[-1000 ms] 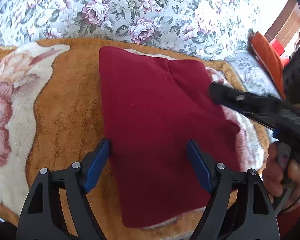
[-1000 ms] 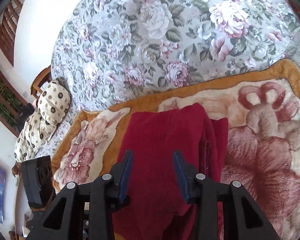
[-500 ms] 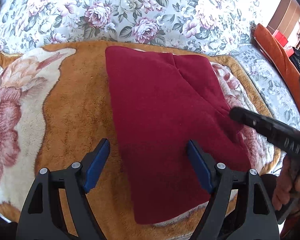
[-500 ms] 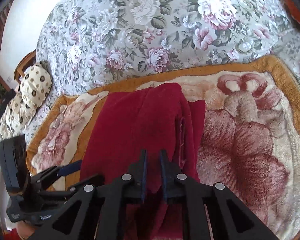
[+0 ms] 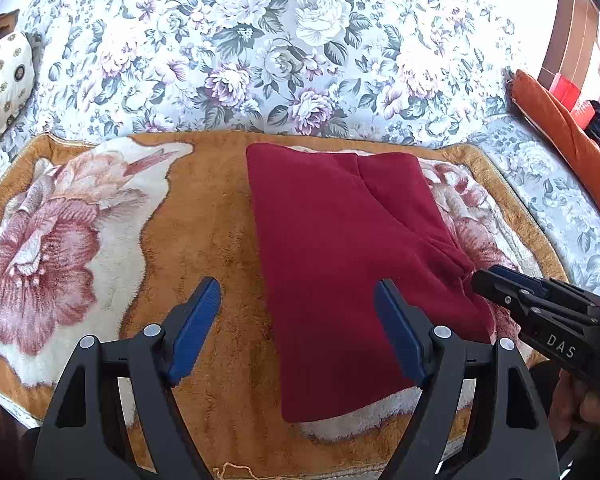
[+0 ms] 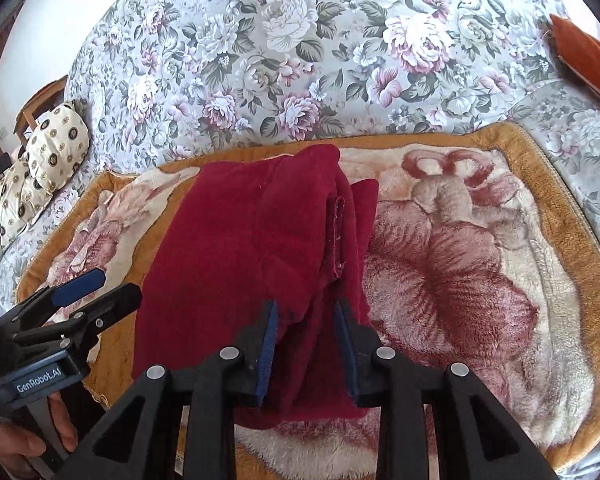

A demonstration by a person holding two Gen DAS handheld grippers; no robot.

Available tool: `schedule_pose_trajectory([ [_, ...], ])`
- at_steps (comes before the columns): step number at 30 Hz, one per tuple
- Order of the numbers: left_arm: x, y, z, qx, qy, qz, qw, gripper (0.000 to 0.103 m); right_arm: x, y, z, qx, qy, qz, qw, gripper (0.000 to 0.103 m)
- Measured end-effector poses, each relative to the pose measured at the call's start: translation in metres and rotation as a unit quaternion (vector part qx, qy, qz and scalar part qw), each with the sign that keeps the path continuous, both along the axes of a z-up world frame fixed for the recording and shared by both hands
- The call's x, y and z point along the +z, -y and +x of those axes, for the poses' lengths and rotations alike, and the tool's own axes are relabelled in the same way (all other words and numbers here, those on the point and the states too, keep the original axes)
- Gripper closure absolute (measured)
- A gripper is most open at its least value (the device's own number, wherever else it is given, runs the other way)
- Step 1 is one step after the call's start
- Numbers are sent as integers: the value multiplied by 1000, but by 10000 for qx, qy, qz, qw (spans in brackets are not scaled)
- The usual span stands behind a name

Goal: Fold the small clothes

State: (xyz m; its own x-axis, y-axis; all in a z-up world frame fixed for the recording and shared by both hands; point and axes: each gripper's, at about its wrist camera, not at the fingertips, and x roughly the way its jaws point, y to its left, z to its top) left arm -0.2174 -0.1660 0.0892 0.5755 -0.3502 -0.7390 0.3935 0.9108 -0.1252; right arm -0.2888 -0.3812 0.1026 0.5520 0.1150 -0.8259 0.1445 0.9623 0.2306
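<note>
A dark red garment (image 5: 340, 240) lies folded on a plush orange and cream blanket (image 5: 204, 208), its right side layered into a thick fold (image 6: 340, 224). My left gripper (image 5: 296, 286) hovers open over the garment's near left edge, nothing between its fingers; the right wrist view shows it at the left (image 6: 114, 286). My right gripper (image 6: 306, 308) sits at the garment's near right corner. Its jaws are opening, with a ridge of the red cloth (image 6: 240, 248) between them and the pads clear of it. From the left wrist view its tips (image 5: 484, 280) meet the garment's right edge.
The blanket (image 6: 480, 280) lies on a bed with a floral sheet (image 5: 260, 40). A spotted pillow (image 6: 40, 168) is at the far left and an orange cushion (image 5: 556, 128) at the far right. A person's hand (image 6: 24, 436) holds the left tool.
The right gripper drew back from over the garment to its right edge, closed nearly shut, then widened again. The left gripper pulled back and rose a little, still open.
</note>
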Motion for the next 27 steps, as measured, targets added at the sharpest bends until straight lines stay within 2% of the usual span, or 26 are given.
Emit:
schedule_pose_trajectory([
  [6, 4, -3, -5, 151, 172, 127, 9997, 24, 10, -5, -14, -143, 154, -105, 9997, 74],
  [12, 10, -1, -9, 220, 278, 225, 9991, 24, 16, -8, -20, -228, 316, -212, 9990, 65],
  [18, 15, 1, -13, 223, 401, 359, 9983, 24, 20, -9, -20, -258, 405, -227, 9986, 64],
  [27, 20, -2, -15, 286, 505, 301, 9979, 24, 24, -10, -20, -268, 465, -293, 9981, 63],
])
